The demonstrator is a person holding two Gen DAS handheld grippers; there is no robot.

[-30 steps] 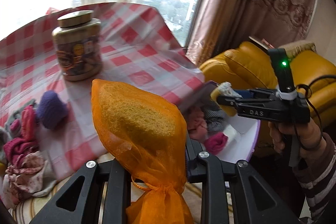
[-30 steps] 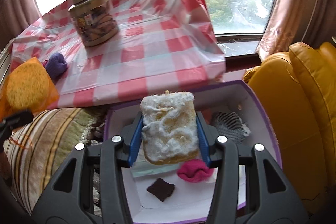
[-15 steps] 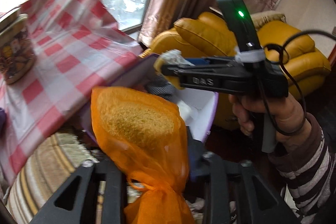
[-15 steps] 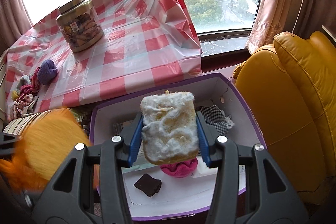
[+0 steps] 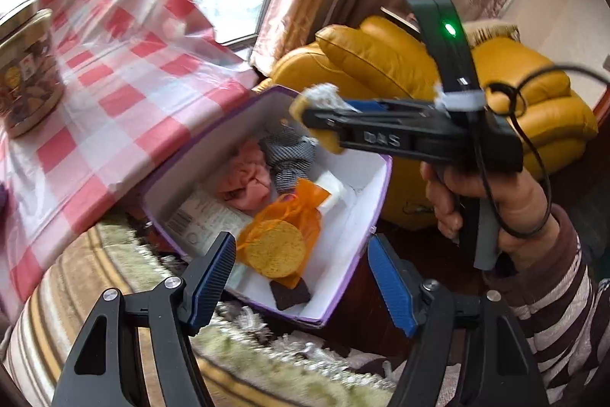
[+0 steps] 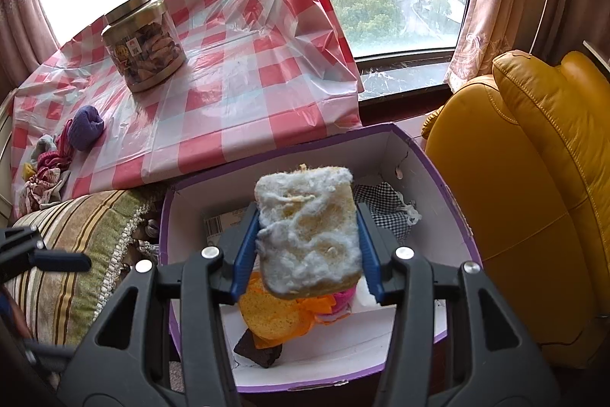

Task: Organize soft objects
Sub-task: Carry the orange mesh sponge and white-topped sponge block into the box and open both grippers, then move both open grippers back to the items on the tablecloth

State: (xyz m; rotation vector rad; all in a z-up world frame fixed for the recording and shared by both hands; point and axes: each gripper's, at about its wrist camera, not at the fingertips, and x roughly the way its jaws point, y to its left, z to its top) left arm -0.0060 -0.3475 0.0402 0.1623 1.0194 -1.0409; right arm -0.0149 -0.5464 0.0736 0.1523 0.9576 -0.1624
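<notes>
1. You are working two claws. Your left claw (image 5: 301,277) is spreading its jaws with nothing between them, hanging over the near edge of the one purple box (image 5: 375,208).
2. Your right claw (image 6: 305,250) is squeezing one yellow sponge (image 6: 307,231), fuzzy white on its top face, and holding it in the air above that box.
3. One orange mesh bag (image 5: 284,235) with a round yellow pad inside is lying on the box floor, just ahead of your left claw.
4. Around it I am counting one pink cloth (image 5: 246,180), one black-and-white checked cloth (image 5: 288,155), one dark brown square (image 5: 289,294), one printed white card (image 5: 204,222) and a white piece half under the bag.
5. From the right wrist view, the sponge is covering most of the box contents; a bright pink scrap (image 6: 345,300) is peeking out under it, and I cannot tell what it is.
6. On the checked worktop (image 6: 236,90), one gold-lidded jar (image 6: 145,44) is standing, one purple sock ball (image 6: 87,126) is lying well apart from it, and a small heap of mixed cloths (image 6: 44,170) is bunching at the left edge, too tangled to count.
7. One striped cushion (image 6: 72,246) is sitting beside the box, and a yellow leather sofa (image 6: 533,201) is being cut off at the right.
</notes>
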